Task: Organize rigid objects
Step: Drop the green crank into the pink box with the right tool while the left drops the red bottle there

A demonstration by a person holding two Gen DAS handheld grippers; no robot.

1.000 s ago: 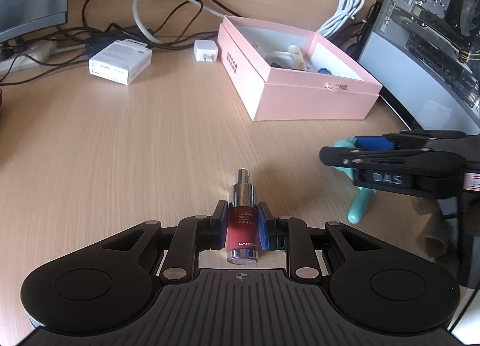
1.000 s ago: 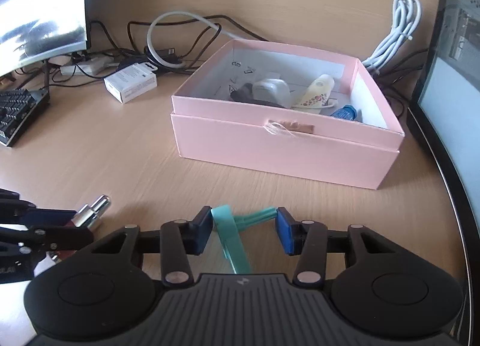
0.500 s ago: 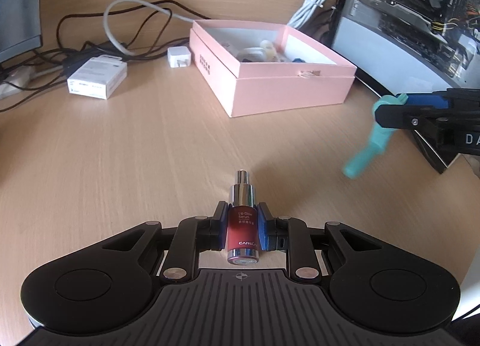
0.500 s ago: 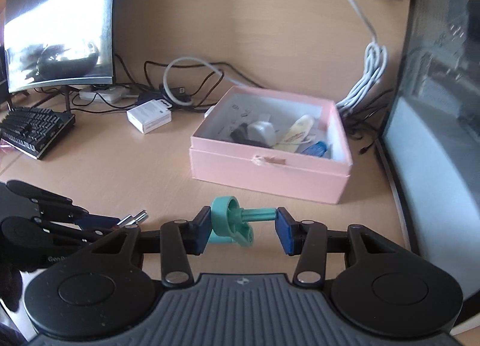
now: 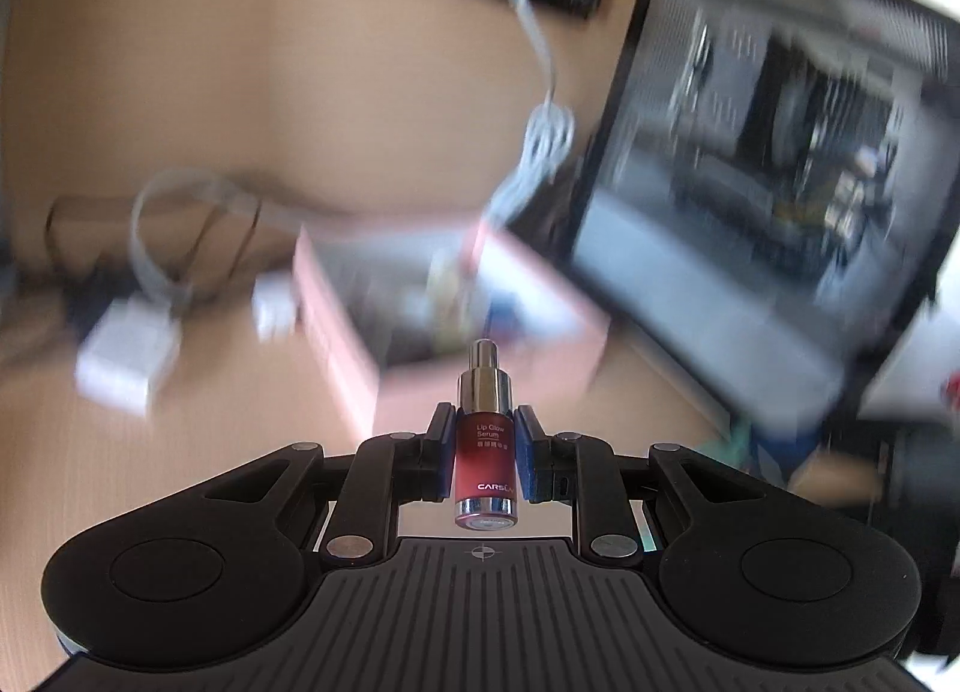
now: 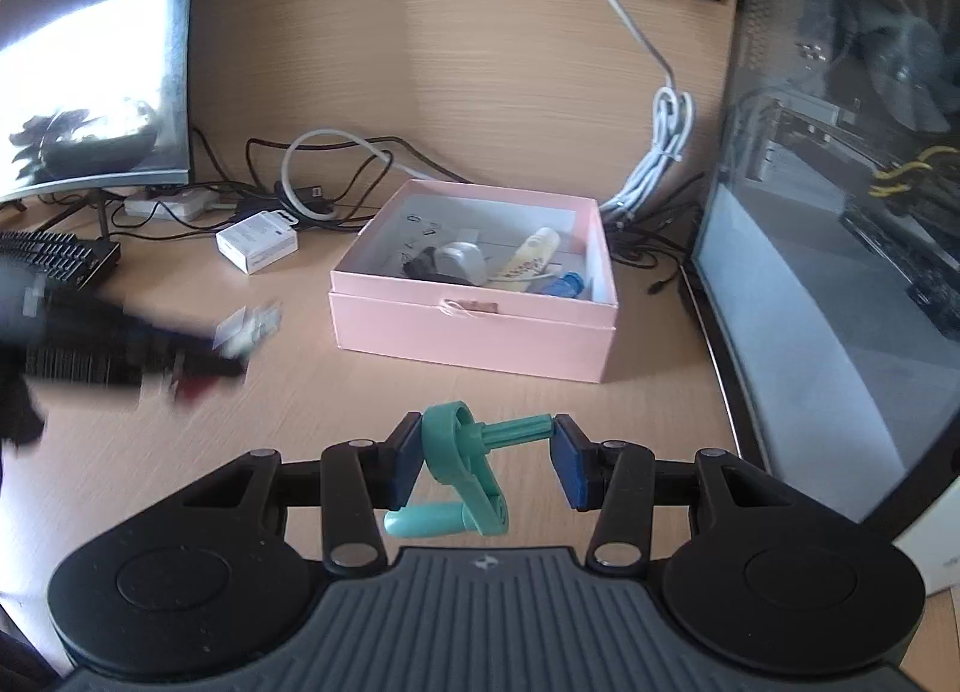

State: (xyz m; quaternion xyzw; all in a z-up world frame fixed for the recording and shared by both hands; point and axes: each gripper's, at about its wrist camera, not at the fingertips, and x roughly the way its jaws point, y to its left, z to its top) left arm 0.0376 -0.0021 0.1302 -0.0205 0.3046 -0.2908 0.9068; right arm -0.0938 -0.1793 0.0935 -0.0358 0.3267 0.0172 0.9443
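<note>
My left gripper (image 5: 483, 452) is shut on a red serum bottle (image 5: 483, 455) with a silver cap, held above the desk in front of the blurred pink box (image 5: 372, 356). My right gripper (image 6: 485, 461) is shut on a teal plastic crank handle (image 6: 465, 467), its shaft pressed between the blue pads, raised over the desk short of the open pink box (image 6: 474, 326). That box holds a white plug, a cream tube and a blue item. In the right wrist view the left gripper (image 6: 198, 359) shows as a dark blur at the left with the bottle's silver cap (image 6: 249, 326).
A computer case (image 6: 840, 212) with a glass side stands right of the box. A white carton (image 6: 257, 240), tangled cables, a keyboard (image 6: 54, 260) and a monitor (image 6: 90, 80) sit at the back left. A white cable bundle (image 6: 660, 164) hangs from the wall socket strip.
Both grippers have lifted off the desk with their objects. The left one tilted up and swung toward the box; the right one rose and drew back, so the box looks farther away.
</note>
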